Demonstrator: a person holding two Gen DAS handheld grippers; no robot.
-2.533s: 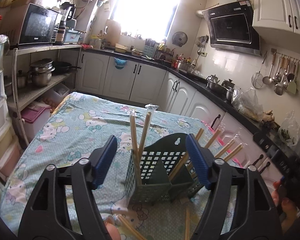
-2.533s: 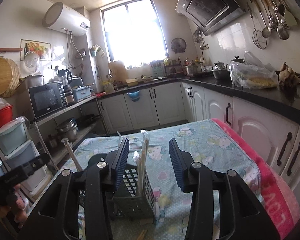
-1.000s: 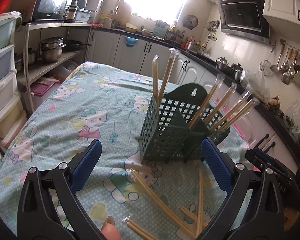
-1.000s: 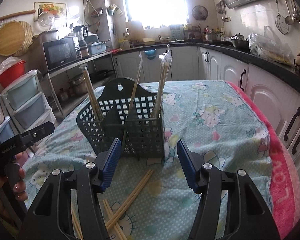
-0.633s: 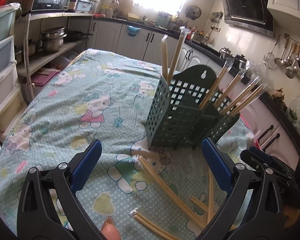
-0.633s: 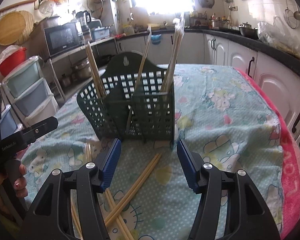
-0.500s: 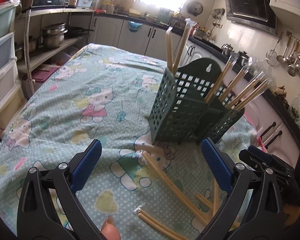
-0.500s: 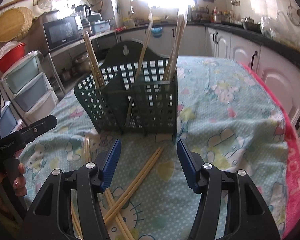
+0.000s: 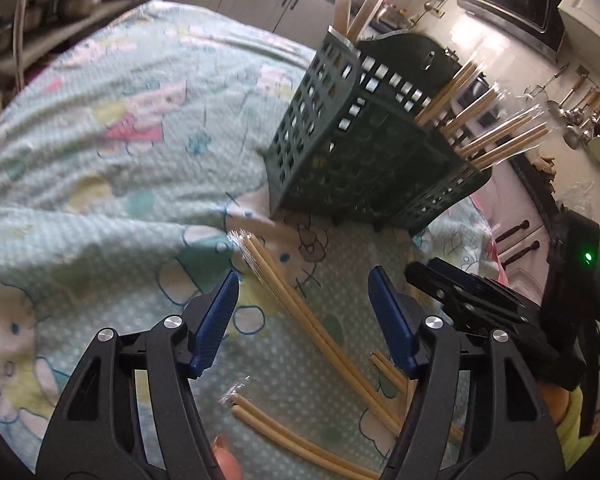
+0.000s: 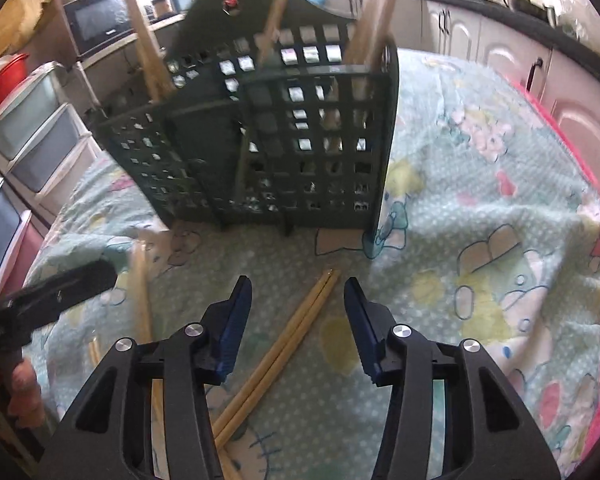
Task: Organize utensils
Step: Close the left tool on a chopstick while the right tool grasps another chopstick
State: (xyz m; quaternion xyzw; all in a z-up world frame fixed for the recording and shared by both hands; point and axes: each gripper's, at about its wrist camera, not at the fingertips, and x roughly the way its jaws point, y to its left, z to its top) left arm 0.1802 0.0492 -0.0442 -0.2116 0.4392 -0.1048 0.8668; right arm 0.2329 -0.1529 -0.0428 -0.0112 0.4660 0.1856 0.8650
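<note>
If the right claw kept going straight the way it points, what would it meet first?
Most likely the pair of chopsticks lying on the tablecloth between the fingers of the right claw, whose jaws are closing but not yet touching it. Depth is unclear; the green basket stands farther on.

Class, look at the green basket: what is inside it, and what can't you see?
The green basket holds chopsticks standing in its compartments, their tops sticking out above the rim. Their lower ends show only dimly through the lattice, so the basket's floor and an exact count stay hidden.
</note>
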